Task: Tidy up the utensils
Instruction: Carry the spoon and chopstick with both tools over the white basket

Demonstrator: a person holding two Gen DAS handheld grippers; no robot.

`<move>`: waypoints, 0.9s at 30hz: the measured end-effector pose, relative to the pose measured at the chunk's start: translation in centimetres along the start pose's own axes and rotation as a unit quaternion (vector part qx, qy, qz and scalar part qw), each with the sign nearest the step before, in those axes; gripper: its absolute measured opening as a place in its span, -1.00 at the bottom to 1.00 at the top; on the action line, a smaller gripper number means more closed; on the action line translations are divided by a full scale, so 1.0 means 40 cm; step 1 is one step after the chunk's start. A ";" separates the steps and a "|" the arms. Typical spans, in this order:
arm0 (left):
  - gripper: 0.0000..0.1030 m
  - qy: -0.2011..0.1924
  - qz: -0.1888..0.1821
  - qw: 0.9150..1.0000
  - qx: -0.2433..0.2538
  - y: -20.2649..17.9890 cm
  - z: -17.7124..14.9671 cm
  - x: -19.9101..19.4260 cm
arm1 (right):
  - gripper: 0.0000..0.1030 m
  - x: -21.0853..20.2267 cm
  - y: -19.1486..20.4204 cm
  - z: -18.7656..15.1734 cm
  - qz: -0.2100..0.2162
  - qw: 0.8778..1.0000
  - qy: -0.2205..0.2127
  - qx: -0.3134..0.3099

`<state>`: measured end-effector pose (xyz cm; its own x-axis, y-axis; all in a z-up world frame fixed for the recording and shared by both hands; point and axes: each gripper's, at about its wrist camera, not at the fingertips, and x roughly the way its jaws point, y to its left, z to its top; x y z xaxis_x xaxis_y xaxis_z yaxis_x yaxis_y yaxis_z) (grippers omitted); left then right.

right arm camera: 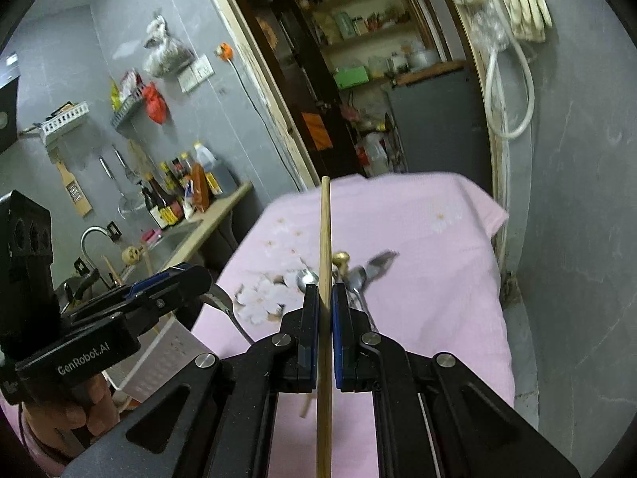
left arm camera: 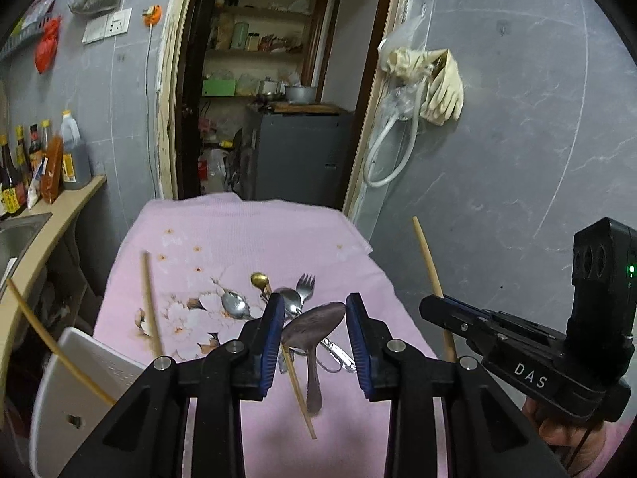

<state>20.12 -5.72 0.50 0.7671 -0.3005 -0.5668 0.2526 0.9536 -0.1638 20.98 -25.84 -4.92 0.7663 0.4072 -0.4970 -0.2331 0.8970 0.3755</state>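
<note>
Right wrist: right tool (right arm camera: 325, 318) clamps chopstick (right arm camera: 325, 239), upright; left tool (left arm camera: 315, 334) wide.

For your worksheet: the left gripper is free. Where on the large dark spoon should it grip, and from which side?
Grip the large dark spoon by its narrow handle, coming down from above, fingers either side. The handle points toward the open left gripper; the wide bowl leans on other cutlery, a poorer hold.

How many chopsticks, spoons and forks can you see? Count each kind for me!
Chopsticks: 4
Spoons: 4
Forks: 1
Total: 9
</note>
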 end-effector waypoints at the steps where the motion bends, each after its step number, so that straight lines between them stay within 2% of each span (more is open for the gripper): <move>1: -0.42 -0.001 -0.002 1.000 -0.002 0.006 0.003 -0.008 | -0.88 -0.007 0.011 0.004 0.002 1.000 -0.005 -0.001; 9: -0.43 -0.025 0.002 1.000 0.005 0.031 0.028 -0.091 | -0.88 -0.063 0.096 0.023 0.008 0.999 -0.043 -0.004; 15: -0.43 -0.034 -0.003 0.999 -0.004 0.059 0.075 -0.163 | -0.88 -0.121 0.172 0.078 0.026 0.995 -0.096 -0.018; 22: -0.43 -0.040 0.011 0.999 -0.018 0.122 0.120 -0.266 | -0.88 -0.118 0.265 0.131 0.082 0.986 -0.143 -0.014; 27: -0.43 -0.057 0.041 0.997 -0.016 0.170 0.151 -0.353 | -0.88 -0.080 0.346 0.151 0.131 0.975 -0.177 -0.013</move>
<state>14.57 4.90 12.28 0.8468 -0.2194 -0.4845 0.1683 0.9747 -0.1472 18.90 -15.77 6.60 0.8360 0.5425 -0.0828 -0.4606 0.7757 0.4314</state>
